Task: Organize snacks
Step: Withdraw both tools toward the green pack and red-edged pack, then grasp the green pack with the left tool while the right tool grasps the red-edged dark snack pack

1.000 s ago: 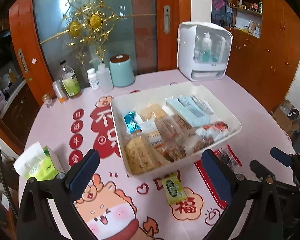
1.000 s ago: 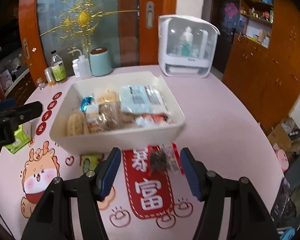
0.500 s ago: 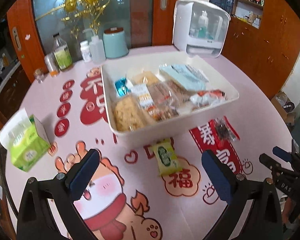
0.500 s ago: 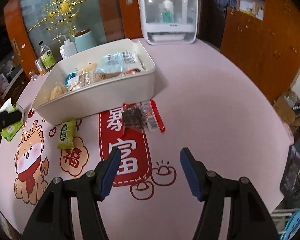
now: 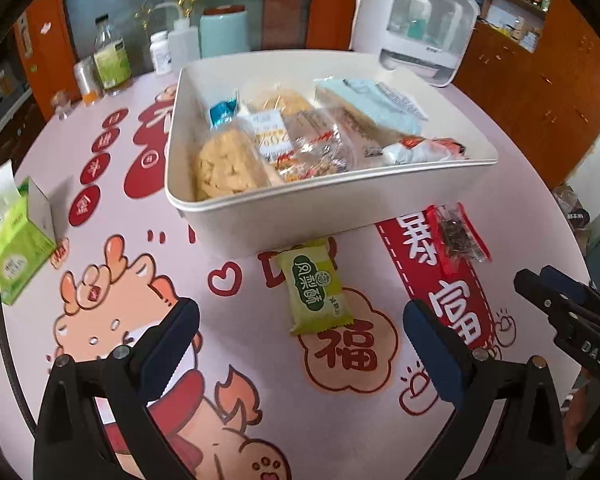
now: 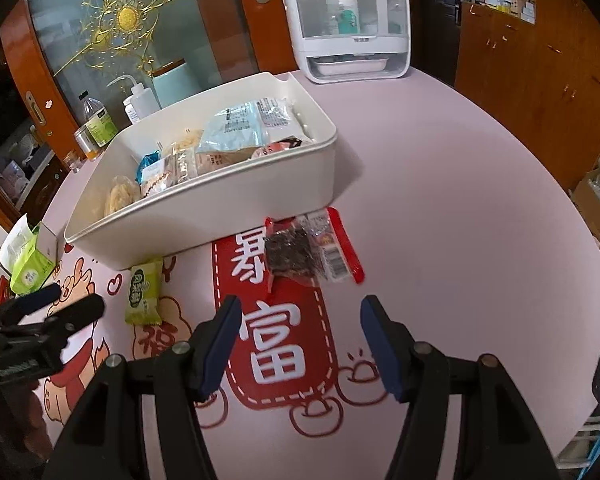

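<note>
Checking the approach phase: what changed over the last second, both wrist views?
Both grippers pulled back and tilted down toward the packets lying in front of the bin. The left gripper now lines up with the green packet, the right gripper with the red-edged packet. Nothing gripped or released; both stay open. White bin, packets and tissue box haven't moved.

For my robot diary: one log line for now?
left gripper: open | right gripper: open | green snack, red snack: outside bin
</note>
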